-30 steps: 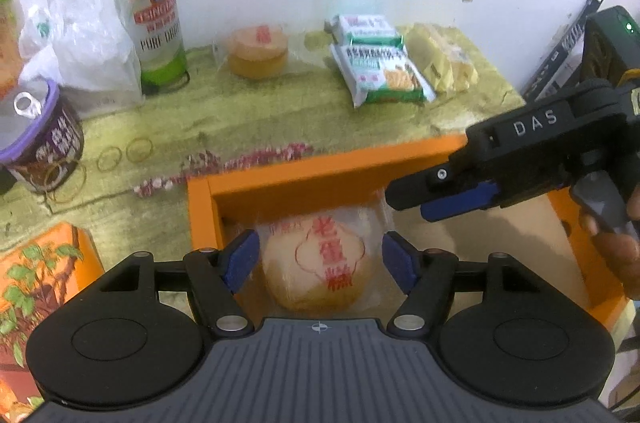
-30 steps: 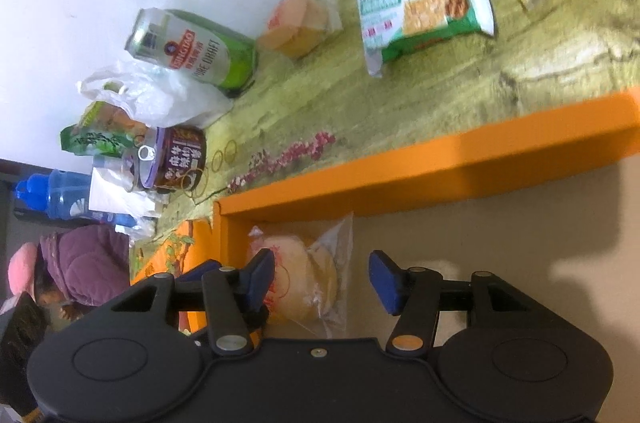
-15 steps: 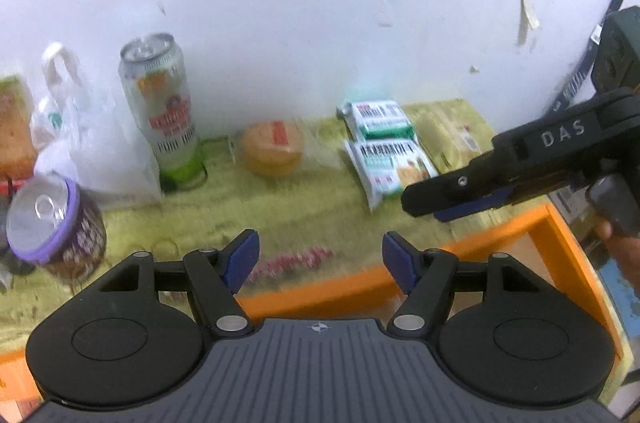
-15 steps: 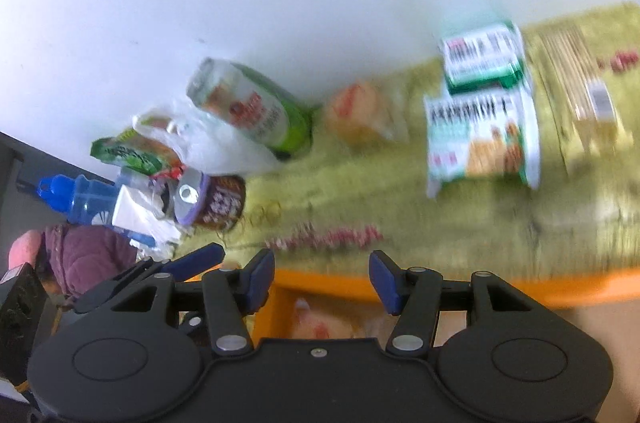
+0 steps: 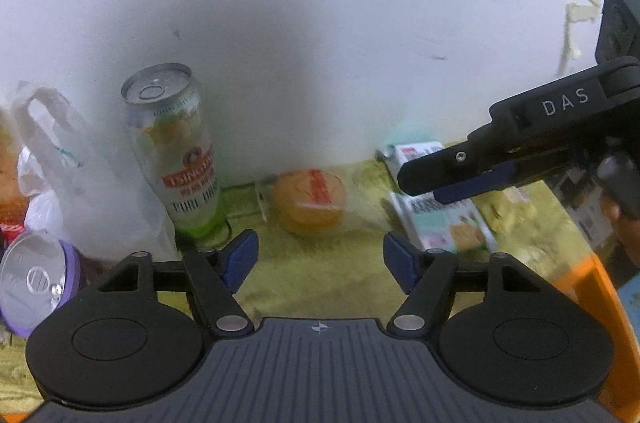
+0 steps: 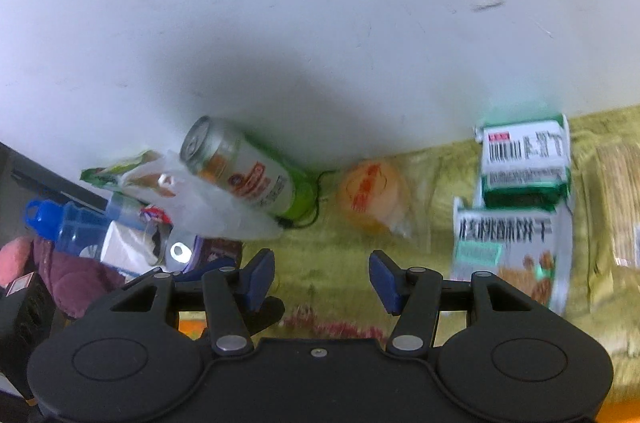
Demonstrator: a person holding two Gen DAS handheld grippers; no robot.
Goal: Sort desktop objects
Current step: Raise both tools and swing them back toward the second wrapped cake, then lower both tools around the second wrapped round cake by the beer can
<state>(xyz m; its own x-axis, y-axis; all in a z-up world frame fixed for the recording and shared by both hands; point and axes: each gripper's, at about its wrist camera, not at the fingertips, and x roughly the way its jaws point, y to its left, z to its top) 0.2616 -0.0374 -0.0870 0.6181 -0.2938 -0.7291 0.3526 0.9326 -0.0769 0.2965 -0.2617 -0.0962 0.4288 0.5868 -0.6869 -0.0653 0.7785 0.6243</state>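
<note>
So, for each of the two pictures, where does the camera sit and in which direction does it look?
Left wrist view: sits on the left gripper, looks forward and down toward the wall, at the beer can and wrapped cake; its jaws are opening, empty; the right gripper and a hand enter from the right.
Right wrist view: sits on the right gripper, facing the same wall, picture tilted; its own jaws are apart, empty.
Shared: can, cake, green biscuit packets.
</note>
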